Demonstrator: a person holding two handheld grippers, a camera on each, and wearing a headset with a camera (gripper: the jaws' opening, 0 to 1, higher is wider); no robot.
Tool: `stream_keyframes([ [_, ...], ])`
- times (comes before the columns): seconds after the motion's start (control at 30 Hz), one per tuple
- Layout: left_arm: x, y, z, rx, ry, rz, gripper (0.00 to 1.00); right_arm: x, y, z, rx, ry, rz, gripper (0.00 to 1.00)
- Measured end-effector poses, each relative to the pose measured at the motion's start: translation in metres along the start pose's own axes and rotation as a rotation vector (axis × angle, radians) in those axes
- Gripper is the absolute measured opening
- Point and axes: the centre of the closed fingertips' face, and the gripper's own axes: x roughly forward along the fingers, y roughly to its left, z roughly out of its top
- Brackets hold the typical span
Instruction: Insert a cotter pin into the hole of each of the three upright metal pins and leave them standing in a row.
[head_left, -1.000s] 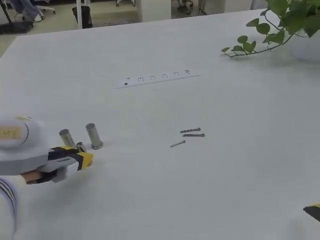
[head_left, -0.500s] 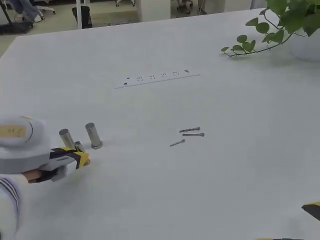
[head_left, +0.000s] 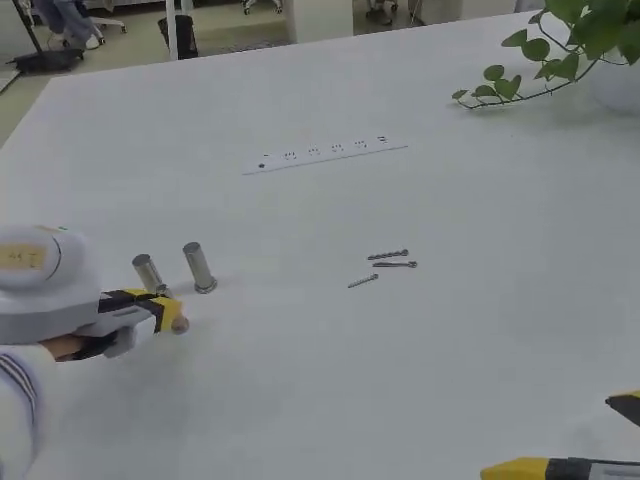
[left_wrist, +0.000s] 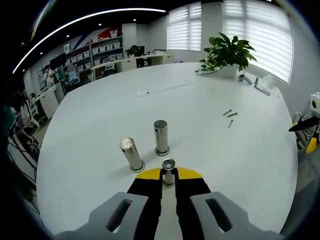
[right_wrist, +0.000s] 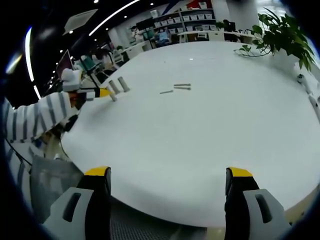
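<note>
Left gripper (left_wrist: 168, 178) pinches one upright metal pin (left_wrist: 168, 166); two other metal pins (left_wrist: 161, 137) stand just beyond that pin, three cotter pins (head_left: 386, 266) lie well to its right; right gripper (right_wrist: 167, 175) jaws spread wide, holding nothing

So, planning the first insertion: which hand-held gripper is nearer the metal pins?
Left. The left hand-held gripper grips one metal pin beside the other two; the right hand-held gripper is far across the table.

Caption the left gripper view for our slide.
Left gripper shut on one metal pin; second pin and third pin stand beyond on the table.
</note>
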Motion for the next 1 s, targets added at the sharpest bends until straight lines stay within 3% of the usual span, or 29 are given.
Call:
stream_keyframes([
  [0.2, -0.004, -0.011, 0.002, -0.003, -0.006, -0.007, 0.07, -0.001, 0.001, 0.004, -0.011, -0.010, 0.010, 0.96],
  [0.43, -0.011, -0.035, 0.005, 0.022, -0.018, -0.057, 0.07, 0.001, 0.005, 0.007, -0.044, 0.000, 0.032, 0.96],
  [0.53, -0.015, -0.046, 0.003, 0.048, -0.017, -0.073, 0.07, 0.001, 0.006, 0.010, -0.058, -0.002, 0.042, 0.96],
  [0.63, -0.019, -0.056, 0.000, -0.011, -0.021, -0.091, 0.07, 0.003, 0.008, 0.012, -0.070, 0.003, 0.060, 0.96],
  [0.87, -0.024, -0.081, -0.010, 0.013, -0.019, -0.128, 0.07, 0.003, 0.008, 0.013, -0.100, 0.015, 0.075, 0.96],
  [1.0, -0.027, -0.093, -0.009, 0.029, -0.038, -0.153, 0.07, 0.001, 0.006, 0.010, -0.139, 0.042, 0.093, 0.96],
])
